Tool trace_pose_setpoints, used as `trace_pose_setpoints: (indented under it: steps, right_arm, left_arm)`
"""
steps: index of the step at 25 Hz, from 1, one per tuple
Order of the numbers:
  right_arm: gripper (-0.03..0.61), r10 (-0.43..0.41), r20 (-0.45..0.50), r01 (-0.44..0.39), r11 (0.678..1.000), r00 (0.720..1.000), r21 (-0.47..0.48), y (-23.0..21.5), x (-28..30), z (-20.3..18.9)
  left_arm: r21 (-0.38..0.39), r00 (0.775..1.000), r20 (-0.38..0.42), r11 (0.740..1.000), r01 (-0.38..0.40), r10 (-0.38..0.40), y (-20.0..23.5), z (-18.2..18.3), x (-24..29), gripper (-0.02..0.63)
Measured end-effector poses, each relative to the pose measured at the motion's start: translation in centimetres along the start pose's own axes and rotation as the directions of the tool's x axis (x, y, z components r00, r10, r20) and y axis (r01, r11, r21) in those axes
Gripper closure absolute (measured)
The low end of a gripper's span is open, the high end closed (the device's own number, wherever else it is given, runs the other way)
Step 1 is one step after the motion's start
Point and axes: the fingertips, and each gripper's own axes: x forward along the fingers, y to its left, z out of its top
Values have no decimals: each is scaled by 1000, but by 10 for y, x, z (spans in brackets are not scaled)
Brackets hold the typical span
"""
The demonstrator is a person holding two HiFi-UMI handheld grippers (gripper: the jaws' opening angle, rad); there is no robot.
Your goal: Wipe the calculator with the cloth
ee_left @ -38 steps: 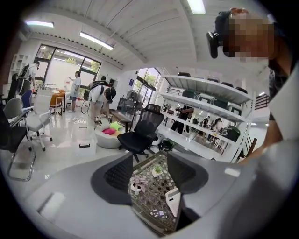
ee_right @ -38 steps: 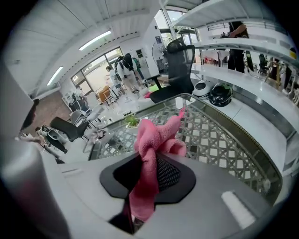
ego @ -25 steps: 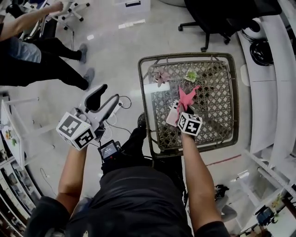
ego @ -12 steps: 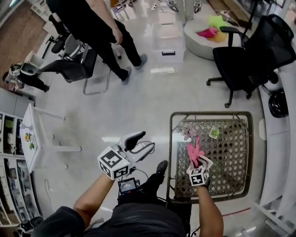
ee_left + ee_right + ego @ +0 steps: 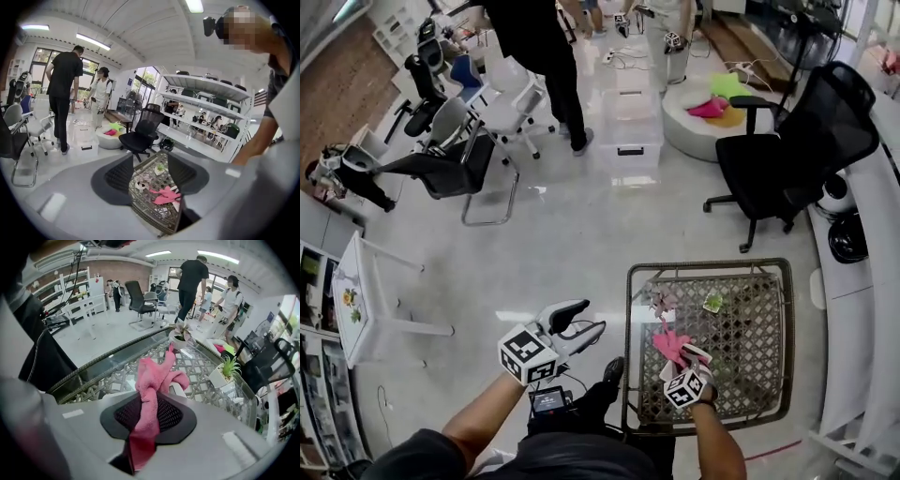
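Right gripper view: the right gripper (image 5: 150,411) has its jaws pinched together on one pink cloth (image 5: 157,373). The cloth's free end drapes over one white calculator (image 5: 178,389), which lies on a glass-topped wicker table (image 5: 84,378). Any print on the calculator is covered or too small to read.

In the head view, the left gripper (image 5: 578,319) is held out over the floor left of the table, well apart from the cloth. The left gripper view shows its jaws apart with nothing between them. Black-and-white square markers cover two cubes, a left cube (image 5: 528,354) and a right cube (image 5: 684,386).

Toward the table's far side stand two small potted plants, a green plant (image 5: 220,373) and a pink-flowered plant (image 5: 179,336).

Just past the table is one black office chair (image 5: 787,141). Farther off, in the left gripper view, two people (image 5: 61,89) stand on the pale floor.
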Motion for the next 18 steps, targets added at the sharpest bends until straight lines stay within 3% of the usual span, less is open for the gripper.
trace_pose_setpoints:
  steps: [12,18]
  right_arm:
    - [509,-90,27,91,995,996,-50,-41,-20,-20]
    - [509,-125,-18,126,989,992,78,-47,-36,-54]
  left_arm:
    - [31,999,2,999,35,-35,-19,18,24,365]
    - [21,998,-27,998,59,-58,-31,16,39,366]
